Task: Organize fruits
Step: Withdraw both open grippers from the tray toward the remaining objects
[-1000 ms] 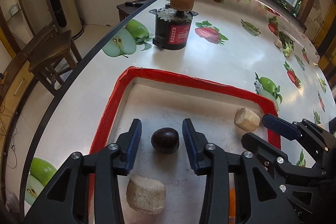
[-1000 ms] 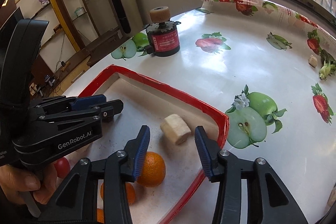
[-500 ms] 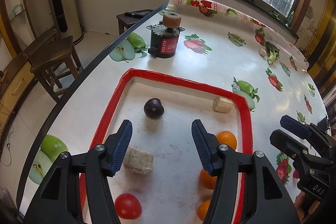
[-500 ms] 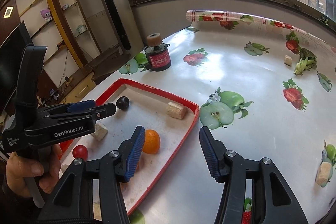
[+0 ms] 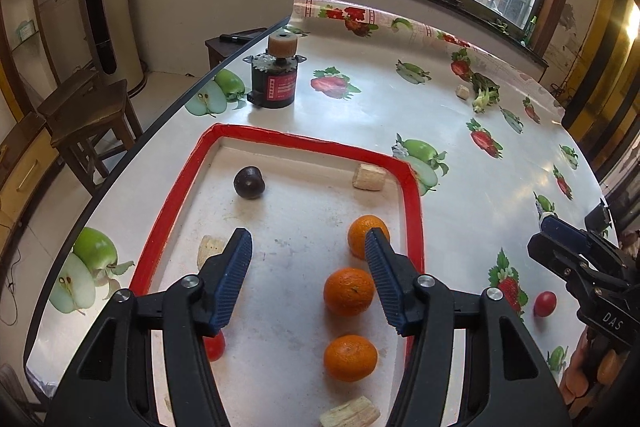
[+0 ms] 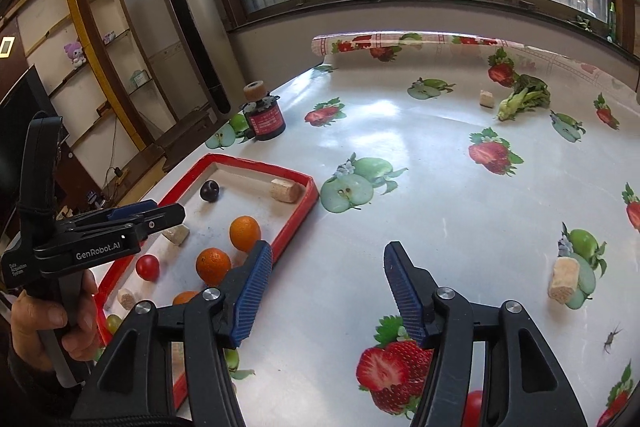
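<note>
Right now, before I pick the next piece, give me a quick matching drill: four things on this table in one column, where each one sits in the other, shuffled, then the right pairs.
Things:
1. dark plum
2. small red fruit
3. leafy green vegetable
4. black canister

Places:
A. on the tablecloth right of the red tray, near the right gripper
B. inside the tray, far left corner
C. beyond the tray's far edge
D. far side of the table, beside a pale chunk

Pairs: 1-B, 2-A, 3-D, 4-C
</note>
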A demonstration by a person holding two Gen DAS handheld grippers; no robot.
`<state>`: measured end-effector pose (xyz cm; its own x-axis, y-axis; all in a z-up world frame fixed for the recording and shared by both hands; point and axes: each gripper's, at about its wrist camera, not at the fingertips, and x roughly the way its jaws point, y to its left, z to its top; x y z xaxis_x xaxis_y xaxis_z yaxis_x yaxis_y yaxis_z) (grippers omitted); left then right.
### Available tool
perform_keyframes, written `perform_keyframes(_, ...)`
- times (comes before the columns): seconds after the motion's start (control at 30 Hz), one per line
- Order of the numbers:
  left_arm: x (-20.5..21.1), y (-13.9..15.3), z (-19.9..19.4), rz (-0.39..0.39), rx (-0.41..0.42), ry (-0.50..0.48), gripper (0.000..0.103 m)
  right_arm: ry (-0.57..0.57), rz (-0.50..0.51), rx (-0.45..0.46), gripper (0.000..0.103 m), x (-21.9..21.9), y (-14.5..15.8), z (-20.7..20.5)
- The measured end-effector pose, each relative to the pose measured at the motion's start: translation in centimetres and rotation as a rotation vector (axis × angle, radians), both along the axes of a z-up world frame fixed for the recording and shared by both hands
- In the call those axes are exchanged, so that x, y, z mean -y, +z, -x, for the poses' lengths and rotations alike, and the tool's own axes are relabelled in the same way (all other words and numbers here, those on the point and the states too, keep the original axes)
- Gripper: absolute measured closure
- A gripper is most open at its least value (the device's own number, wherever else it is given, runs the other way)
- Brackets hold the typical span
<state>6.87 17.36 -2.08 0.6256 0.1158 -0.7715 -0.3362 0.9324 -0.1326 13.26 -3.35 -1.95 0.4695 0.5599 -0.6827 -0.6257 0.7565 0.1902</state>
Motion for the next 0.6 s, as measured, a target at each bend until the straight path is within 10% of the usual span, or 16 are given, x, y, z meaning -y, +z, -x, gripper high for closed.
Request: perform_keyframes(0.6, 6.0, 1.8, 1.0, -0.032, 0.041, -0.086, 0.038, -0.13, -0.008, 0.007, 0.04, 8.3, 0.1, 0.6)
